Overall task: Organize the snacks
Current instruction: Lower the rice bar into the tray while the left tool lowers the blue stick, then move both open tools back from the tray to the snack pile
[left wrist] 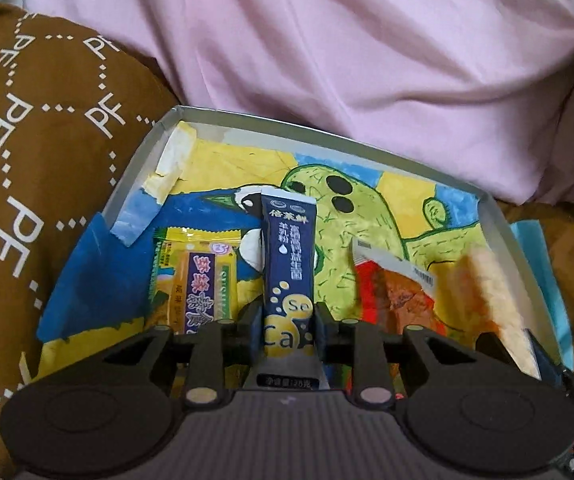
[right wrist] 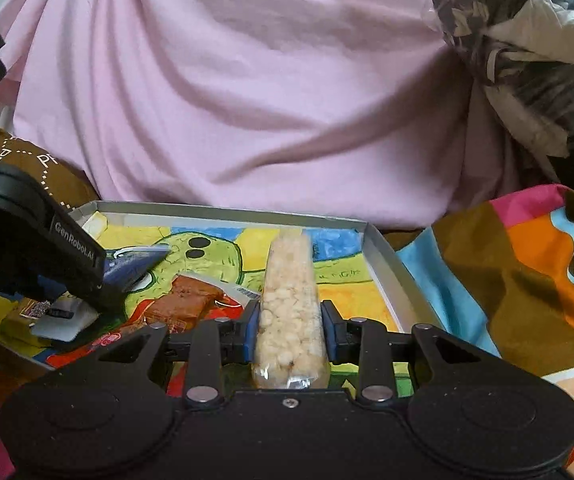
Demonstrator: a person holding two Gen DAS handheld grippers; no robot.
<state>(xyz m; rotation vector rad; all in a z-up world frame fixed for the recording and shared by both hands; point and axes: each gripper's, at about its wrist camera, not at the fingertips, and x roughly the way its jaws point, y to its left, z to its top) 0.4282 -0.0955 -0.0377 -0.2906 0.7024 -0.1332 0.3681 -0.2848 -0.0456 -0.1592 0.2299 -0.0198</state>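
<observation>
**Two snacks held over the painted tray**

Pink bedding [left wrist: 327,60] fills the background behind a shallow grey-rimmed tray [left wrist: 143,152] whose floor carries a bright painting of a green cactus-like figure on yellow and blue. Brown fabric [left wrist: 27,140] printed with white "PF" letters lies to the tray's left, and a multicoloured cloth [right wrist: 527,280] lies to its right.

The left gripper [left wrist: 287,320] pinches a dark blue stick sachet [left wrist: 287,256] at its lower end, its fingers pressed against both sides; the sachet points out over the middle of the tray. A yellow snack packet [left wrist: 195,276] lies flat on the tray floor just left of it, and a red packet [left wrist: 391,292] showing brown contents lies to its right.

The right gripper [right wrist: 289,324] clamps a clear tube-shaped bag of pale puffed pieces [right wrist: 289,304] between its blue pads [right wrist: 252,328], the bag reaching forward above the tray's right half. In the left view this bag appears only as a blurred pale streak at the tray's right edge.
</observation>
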